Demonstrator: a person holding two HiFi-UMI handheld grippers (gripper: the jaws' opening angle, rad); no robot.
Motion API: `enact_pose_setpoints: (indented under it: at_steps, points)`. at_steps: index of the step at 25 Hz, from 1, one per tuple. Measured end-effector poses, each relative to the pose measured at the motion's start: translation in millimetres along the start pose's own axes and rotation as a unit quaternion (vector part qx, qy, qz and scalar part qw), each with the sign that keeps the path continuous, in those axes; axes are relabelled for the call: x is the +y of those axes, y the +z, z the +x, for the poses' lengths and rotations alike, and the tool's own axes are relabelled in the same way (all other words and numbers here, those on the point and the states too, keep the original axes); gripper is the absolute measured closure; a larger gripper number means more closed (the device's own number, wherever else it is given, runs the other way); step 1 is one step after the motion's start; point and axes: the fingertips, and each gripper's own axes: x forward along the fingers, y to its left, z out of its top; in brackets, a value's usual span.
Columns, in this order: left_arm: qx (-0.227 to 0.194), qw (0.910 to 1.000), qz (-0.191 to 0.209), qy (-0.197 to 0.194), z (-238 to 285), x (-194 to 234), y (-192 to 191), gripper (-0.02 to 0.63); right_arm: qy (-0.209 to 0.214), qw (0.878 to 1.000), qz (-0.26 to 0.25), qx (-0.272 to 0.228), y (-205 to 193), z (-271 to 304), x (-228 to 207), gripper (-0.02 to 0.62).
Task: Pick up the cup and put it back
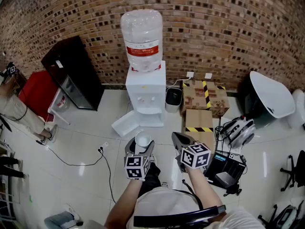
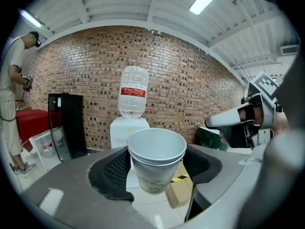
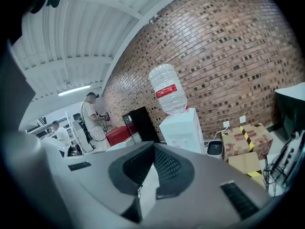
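A white paper cup point(image 2: 156, 162), which looks like two cups nested, hangs upright in the air between the black pads of my left gripper point(image 2: 157, 168). The gripper is shut on the cup's sides. In the head view the cup point(image 1: 143, 139) shows its open mouth just in front of the left gripper point(image 1: 142, 146), short of the white water dispenser point(image 1: 145, 93). My right gripper point(image 1: 179, 141) is level with it on the right. Its jaws point(image 3: 153, 149) meet at the tips and hold nothing.
The dispenser carries a large clear bottle point(image 1: 141, 36) and stands against a brick wall. A white panel point(image 1: 125, 124) lies on the floor at its foot. Left of it stands a black cabinet point(image 1: 74, 73), right of it a small bin point(image 1: 173, 99) and cardboard boxes point(image 1: 205, 97). A person point(image 1: 14, 109) stands far left.
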Motion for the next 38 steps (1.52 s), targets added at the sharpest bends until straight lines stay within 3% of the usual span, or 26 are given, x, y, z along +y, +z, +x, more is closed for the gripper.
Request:
enact_pose_setpoints:
  at_steps: [17, 38]
  points:
    - [-0.015, 0.9998, -0.012, 0.004, 4, 12, 13, 0.259, 0.009, 1.000, 0.000, -0.008, 14, 5, 8, 0.583]
    - [-0.002, 1.0000, 0.000, 0.008, 11, 26, 11, 0.259, 0.014, 1.000, -0.003, 0.005, 8, 22, 19, 0.583]
